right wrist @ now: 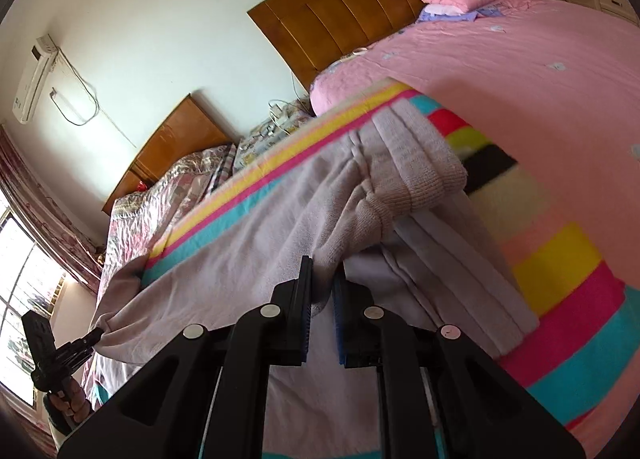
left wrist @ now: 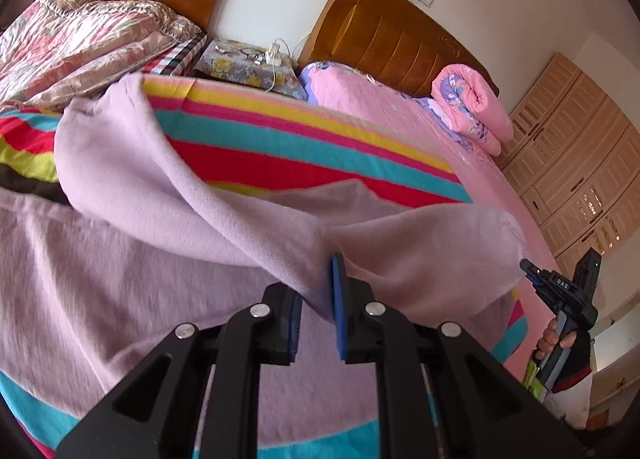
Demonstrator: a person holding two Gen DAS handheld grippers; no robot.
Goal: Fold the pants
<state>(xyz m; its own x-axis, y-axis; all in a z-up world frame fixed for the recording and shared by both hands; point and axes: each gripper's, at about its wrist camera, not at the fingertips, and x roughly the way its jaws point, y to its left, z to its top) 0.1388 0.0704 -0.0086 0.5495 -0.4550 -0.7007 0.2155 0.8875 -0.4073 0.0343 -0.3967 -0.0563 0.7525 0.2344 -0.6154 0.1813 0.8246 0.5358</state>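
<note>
Lilac fleece pants (left wrist: pixel 132 259) lie on a striped blanket (left wrist: pixel 280 139) on the bed. My left gripper (left wrist: pixel 318 299) is shut on a fold of the pants and lifts it off the blanket. My right gripper (right wrist: pixel 323 291) is shut on the pants near the ribbed waistband (right wrist: pixel 424 175) and holds that end raised. The right gripper also shows in the left wrist view (left wrist: pixel 530 269), pinching the far end of the cloth. The left gripper shows in the right wrist view (right wrist: pixel 94 337), holding the other end. The pants (right wrist: pixel 248 259) hang stretched between both grippers.
A pink bedsheet (left wrist: pixel 380 99) covers the bed, with a rolled pink quilt (left wrist: pixel 472 107) at the wooden headboard (left wrist: pixel 400 35). A nightstand (left wrist: pixel 248 67) with cables stands between the beds. A second bed with a floral quilt (left wrist: pixel 80 39) is at left. Wardrobes (left wrist: pixel 580 163) stand at right.
</note>
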